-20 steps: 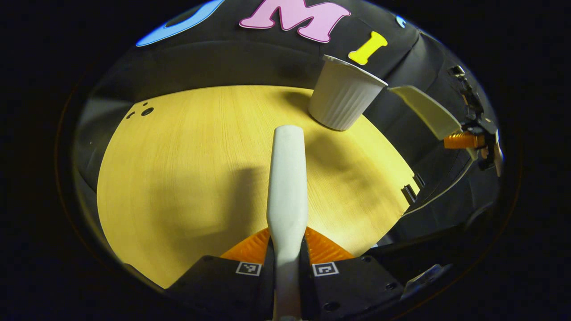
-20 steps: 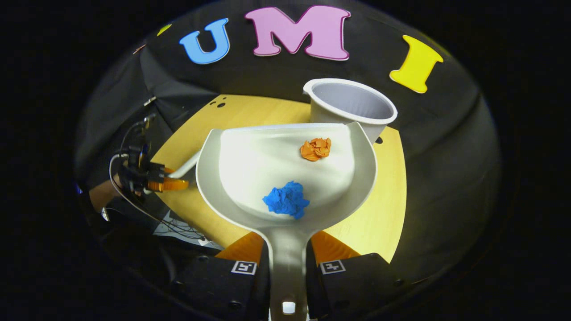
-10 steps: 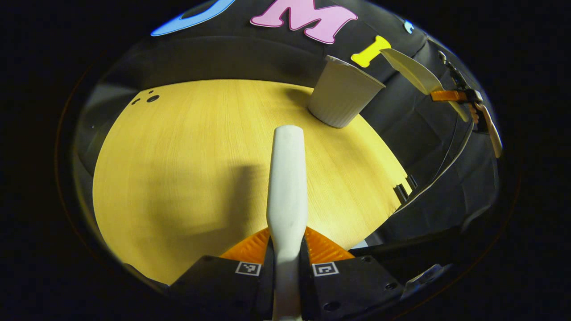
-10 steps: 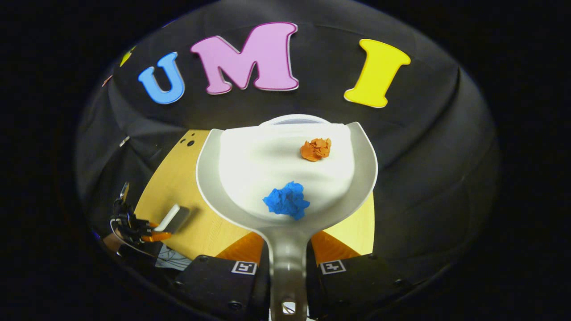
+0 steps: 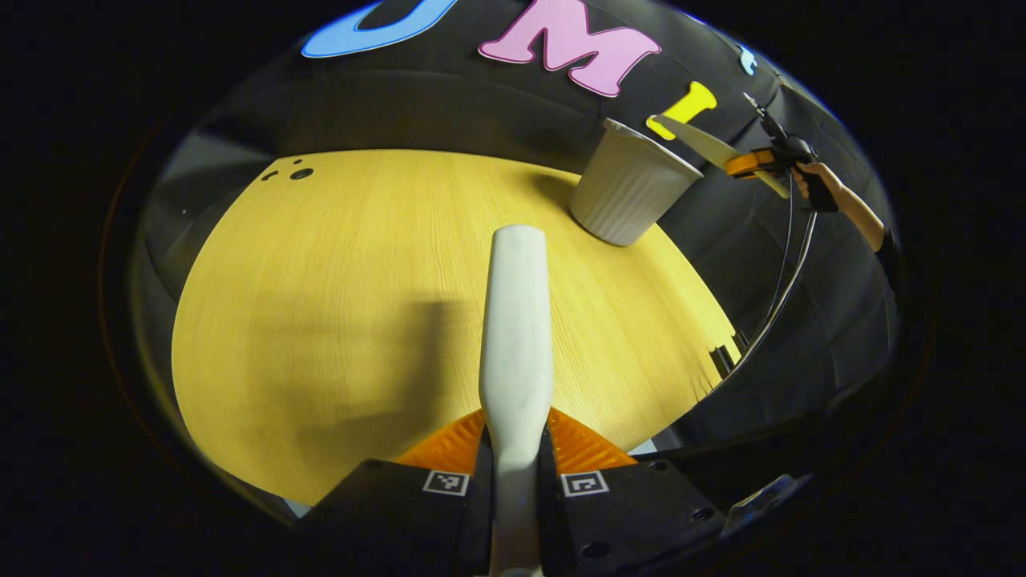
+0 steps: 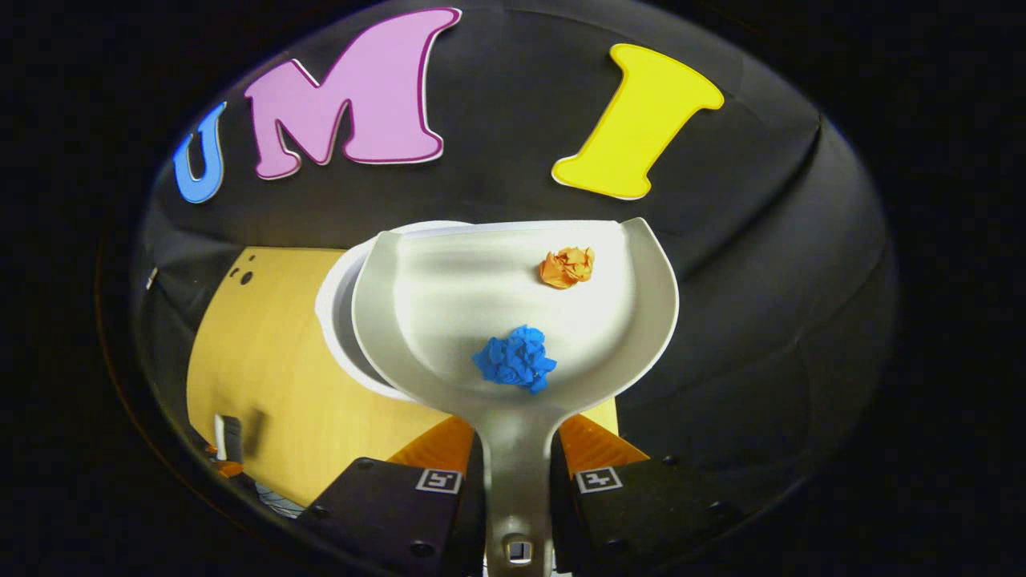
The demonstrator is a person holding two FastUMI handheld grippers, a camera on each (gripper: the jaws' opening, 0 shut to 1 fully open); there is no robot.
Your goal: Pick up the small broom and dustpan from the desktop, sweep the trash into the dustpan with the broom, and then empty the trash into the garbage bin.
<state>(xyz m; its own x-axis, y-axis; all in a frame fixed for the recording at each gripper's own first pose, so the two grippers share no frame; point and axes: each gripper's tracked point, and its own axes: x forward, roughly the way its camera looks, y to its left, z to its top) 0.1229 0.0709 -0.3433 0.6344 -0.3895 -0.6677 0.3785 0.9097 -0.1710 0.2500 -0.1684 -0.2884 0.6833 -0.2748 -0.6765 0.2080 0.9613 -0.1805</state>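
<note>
In the left gripper view, my left gripper (image 5: pixel 517 461) has its fingers clamped on the broom (image 5: pixel 517 336), one on either side of the white handle, which runs straight ahead over the wooden surface (image 5: pixel 321 304). I cannot see the bristles from here. The bin (image 5: pixel 629 195), a white ribbed cup-shaped one, stands upright on the far right part of the surface, near its edge. Beyond it, up against the booth wall, I see the right gripper (image 5: pixel 757 160) with a hand (image 5: pixel 813 180) around its grip and a cable hanging down from it. The dustpan (image 5: pixel 701 143) sticks out from that gripper as a thin pale blade, its front edge above the bin's rim.

In the right gripper view, my right gripper (image 6: pixel 517 477) has its fingers closed tight on the dustpan's (image 6: pixel 513 320) handle. The pan is white and sits roughly level in front of me. Two crumpled scraps lie in it: an orange scrap (image 6: pixel 567 267) near the front lip and a blue scrap (image 6: pixel 515 358) closer to the handle. The bin's (image 6: pixel 341 308) rim peeks out from under the pan's left side, so the pan is over the bin's mouth. The surface (image 6: pixel 256 361) lies below to the left, and the broom's (image 6: pixel 228 437) tip shows at its near left edge.
</note>
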